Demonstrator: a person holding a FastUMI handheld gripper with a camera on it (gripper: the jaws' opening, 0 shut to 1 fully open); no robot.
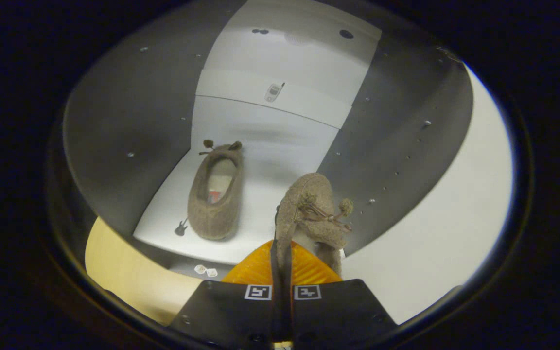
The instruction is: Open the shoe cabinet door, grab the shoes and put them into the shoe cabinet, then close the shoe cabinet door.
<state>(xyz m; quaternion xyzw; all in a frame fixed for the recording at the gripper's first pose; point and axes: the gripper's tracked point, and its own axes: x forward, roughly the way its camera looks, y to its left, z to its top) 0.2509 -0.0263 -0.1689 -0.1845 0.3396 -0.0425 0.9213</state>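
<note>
Gripper [282,257] clamped on the edge of a brown felt slipper [311,214], fingers pressed together with the fabric pinched between them. Held slipper hanging just ahead of the fingertips, pom-pom tie toward the right cabinet wall [396,146], long axis running away into the shoe cabinet. Second slipper [214,194] already lying on the white shelf [280,155], ahead and to the left, its long axis pointing toward the back panel. Free shelf space right of it, directly beyond the held slipper. Cabinet door evidently open; dark side walls close on both sides, so little room for sideways drift.
</note>
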